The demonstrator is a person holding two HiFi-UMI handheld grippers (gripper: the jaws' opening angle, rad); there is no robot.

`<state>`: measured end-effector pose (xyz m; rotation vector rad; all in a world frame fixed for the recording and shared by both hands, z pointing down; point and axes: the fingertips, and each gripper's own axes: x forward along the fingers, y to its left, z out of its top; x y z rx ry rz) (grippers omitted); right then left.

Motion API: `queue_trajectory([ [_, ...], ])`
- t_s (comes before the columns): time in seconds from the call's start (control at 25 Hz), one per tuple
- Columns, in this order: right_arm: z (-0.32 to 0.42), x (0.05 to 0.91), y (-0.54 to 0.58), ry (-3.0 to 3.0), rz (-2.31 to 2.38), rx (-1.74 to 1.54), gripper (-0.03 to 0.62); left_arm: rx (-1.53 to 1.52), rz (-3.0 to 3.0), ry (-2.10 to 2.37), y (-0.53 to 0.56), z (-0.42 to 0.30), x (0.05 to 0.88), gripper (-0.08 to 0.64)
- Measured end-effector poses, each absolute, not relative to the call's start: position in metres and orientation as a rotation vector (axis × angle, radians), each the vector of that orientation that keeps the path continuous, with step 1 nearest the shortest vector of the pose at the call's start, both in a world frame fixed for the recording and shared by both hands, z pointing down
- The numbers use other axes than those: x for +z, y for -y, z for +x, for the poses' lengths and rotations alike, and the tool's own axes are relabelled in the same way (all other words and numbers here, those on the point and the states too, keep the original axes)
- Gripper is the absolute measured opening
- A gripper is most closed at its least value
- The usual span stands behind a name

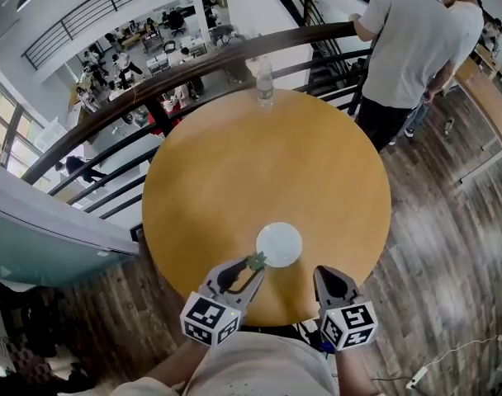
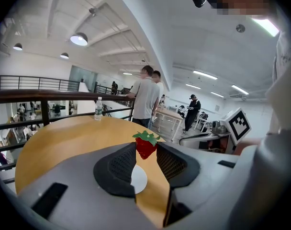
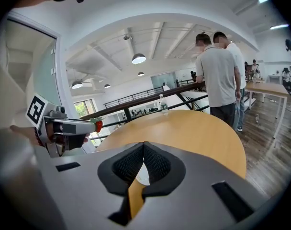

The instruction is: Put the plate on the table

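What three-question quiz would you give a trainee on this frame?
1. True or false: the white plate already rests on the round table.
2. What do the left tongs hold? A) a strawberry B) a spoon C) nothing
3. Fill in: at the table's far edge, by the railing, stands a ____.

Key: 1 true. 2 A. 3 water bottle.
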<state>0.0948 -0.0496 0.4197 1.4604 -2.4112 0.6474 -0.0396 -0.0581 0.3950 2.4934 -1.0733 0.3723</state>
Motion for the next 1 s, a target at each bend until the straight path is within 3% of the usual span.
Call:
queue_trajectory([
  [1.0,0.099,0.459,0.070,2.319,1.476,0.692,0.025,0.556,2.546,0.971,0.093,-0.027,0.451,0.150],
])
